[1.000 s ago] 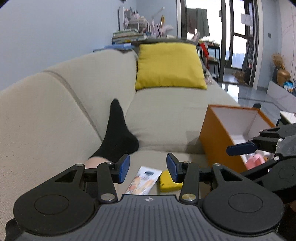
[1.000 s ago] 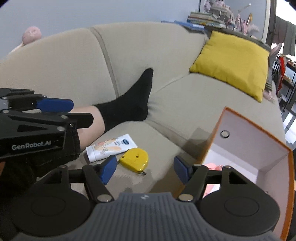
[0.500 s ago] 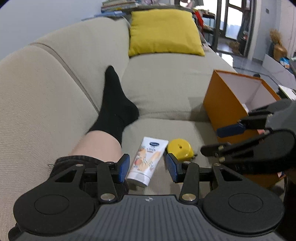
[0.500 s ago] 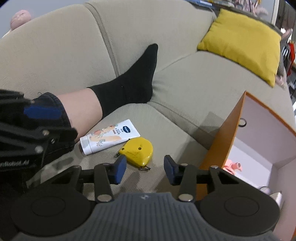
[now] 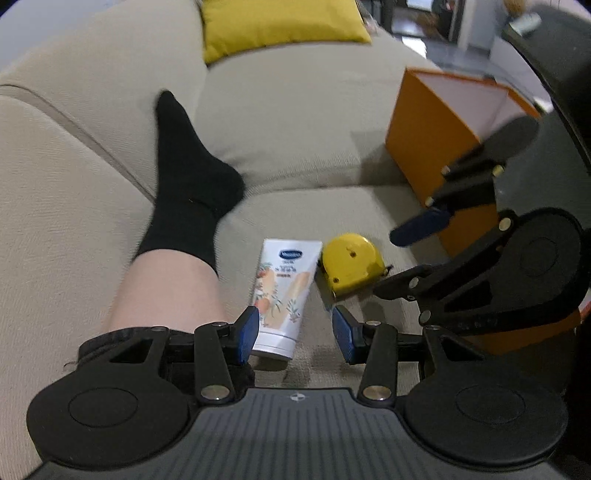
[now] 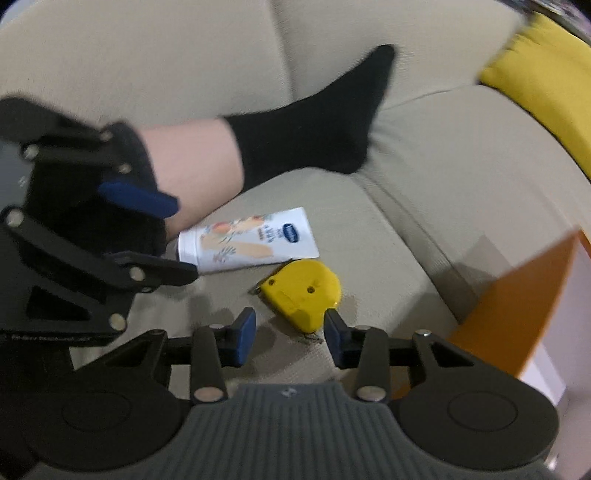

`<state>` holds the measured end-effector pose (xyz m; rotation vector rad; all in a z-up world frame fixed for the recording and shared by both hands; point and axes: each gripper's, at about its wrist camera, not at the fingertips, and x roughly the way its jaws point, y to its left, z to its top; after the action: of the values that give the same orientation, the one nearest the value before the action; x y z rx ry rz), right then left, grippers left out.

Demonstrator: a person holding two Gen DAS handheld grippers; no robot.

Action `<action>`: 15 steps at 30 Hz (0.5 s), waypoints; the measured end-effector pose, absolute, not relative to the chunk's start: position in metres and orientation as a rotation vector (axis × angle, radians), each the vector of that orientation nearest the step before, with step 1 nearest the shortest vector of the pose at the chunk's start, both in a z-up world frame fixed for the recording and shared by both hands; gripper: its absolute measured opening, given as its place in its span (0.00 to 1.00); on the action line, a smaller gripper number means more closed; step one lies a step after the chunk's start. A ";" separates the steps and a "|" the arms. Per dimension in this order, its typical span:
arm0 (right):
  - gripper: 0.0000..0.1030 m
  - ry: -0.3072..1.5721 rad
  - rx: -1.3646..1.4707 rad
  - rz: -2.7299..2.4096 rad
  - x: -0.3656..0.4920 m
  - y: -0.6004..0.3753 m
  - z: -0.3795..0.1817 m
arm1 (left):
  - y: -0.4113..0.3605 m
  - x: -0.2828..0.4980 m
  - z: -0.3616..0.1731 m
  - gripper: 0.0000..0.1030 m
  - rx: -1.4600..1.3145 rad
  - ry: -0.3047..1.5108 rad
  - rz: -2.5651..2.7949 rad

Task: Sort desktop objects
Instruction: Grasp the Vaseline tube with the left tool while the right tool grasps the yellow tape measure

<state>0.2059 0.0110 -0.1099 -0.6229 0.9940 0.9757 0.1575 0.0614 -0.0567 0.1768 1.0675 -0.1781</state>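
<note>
A white hand-cream tube (image 5: 282,295) and a yellow tape measure (image 5: 351,264) lie side by side on the beige sofa seat. My left gripper (image 5: 295,336) hangs open just over the tube's cap end, which sits between the fingers with no pad pressing on it. In the right wrist view my right gripper (image 6: 290,338) stands open, straddling the near end of the tape measure (image 6: 303,291) without gripping it. There the tube (image 6: 251,240) lies behind the tape measure, and the left gripper (image 6: 170,236) comes in from the left at its cap.
An orange box (image 5: 436,147) with a white inside stands on the seat to the right, also in the right wrist view (image 6: 517,295). A person's leg in a black sock (image 5: 192,177) rests left of the tube. A yellow cushion (image 5: 280,22) lies at the back.
Both grippers have tipped downward and sunk toward the seat, closing in on the tube and the tape measure. The right gripper's jaws have narrowed. The items have not moved.
</note>
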 end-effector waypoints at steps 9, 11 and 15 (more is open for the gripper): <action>0.60 0.964 -0.918 1.087 0.226 0.038 -0.128 | 0.062 0.194 -0.080 0.51 0.279 1.167 -0.176; 0.60 0.977 -0.926 1.111 0.232 0.042 -0.130 | 0.062 0.198 -0.084 0.52 0.297 1.180 -0.173; 0.62 1.040 -0.921 1.144 0.243 0.050 -0.136 | 0.068 0.203 -0.090 0.57 0.276 1.207 -0.187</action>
<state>0.2431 0.0498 -0.1360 -0.9211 1.0400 1.1435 0.2035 0.0678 -0.0896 0.2757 1.2067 -0.1868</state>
